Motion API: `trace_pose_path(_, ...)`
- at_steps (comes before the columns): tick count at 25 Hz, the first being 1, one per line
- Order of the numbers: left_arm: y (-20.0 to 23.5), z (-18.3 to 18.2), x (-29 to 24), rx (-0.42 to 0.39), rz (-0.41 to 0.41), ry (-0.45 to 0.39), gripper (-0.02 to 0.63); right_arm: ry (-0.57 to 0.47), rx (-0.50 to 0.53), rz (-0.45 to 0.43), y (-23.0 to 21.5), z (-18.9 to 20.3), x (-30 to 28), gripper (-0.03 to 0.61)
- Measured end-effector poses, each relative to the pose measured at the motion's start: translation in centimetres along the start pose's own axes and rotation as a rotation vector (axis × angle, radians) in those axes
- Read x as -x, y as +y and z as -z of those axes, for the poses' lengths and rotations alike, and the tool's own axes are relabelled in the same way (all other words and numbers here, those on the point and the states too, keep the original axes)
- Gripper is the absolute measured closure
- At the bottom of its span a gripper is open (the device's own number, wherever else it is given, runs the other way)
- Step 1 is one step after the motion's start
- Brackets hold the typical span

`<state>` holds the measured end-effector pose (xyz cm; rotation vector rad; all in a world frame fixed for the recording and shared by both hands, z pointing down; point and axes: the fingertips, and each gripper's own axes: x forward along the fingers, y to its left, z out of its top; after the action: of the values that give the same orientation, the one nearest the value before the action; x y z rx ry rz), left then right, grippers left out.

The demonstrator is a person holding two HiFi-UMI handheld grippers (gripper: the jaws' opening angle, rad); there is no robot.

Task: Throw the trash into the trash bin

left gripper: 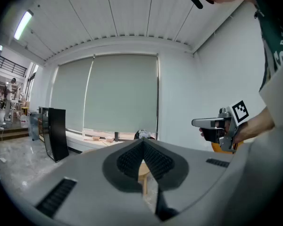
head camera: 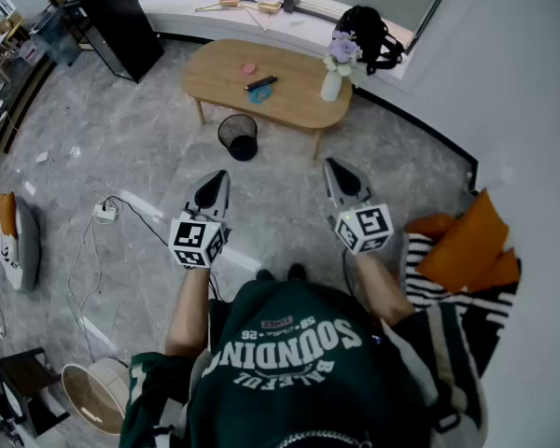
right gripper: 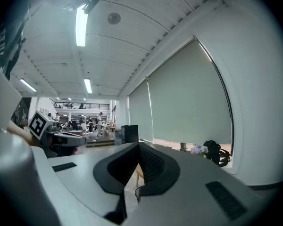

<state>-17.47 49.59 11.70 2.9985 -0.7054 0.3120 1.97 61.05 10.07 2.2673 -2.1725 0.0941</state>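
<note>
At the far left, a white power strip (head camera: 105,213) lies on the grey marble floor (head camera: 131,138) with its cables trailing. The left gripper (head camera: 221,176) hangs above the floor. Its jaws are pressed together at the tips with nothing between them. Ahead of it, a black mesh trash bin (head camera: 238,136) stands on the floor, just beside the near edge of an oval wooden coffee table (head camera: 303,101). On the tabletop, well apart from both grippers, lie a small pink piece (head camera: 248,68), a dark bar-shaped thing (head camera: 261,83) and a blue piece (head camera: 259,93). A white vase of flowers (head camera: 333,73) stands at the table's right end. The right gripper (head camera: 333,167) is likewise closed and empty. The person's green sweatshirt (head camera: 289,362) reads "SOUNDING", with a smaller line that looks like "BALEFUL", and "26". Orange cushions (head camera: 467,245) lie at the right.
</note>
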Motion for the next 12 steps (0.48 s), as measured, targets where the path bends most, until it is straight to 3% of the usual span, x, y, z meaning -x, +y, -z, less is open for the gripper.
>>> trace_pose_path(7,-0.7,0.3,-0.8,0.011,-0.002,0.012,0.614,0.018,-0.031,0.006,-1.1,0.7,0.4,0.58)
trace_pose_path(12,-1.5,0.2,-1.7,0.014,-0.015,0.017,0.612,0.065,-0.02,-0.087,-0.7,1.6,0.0,0.579)
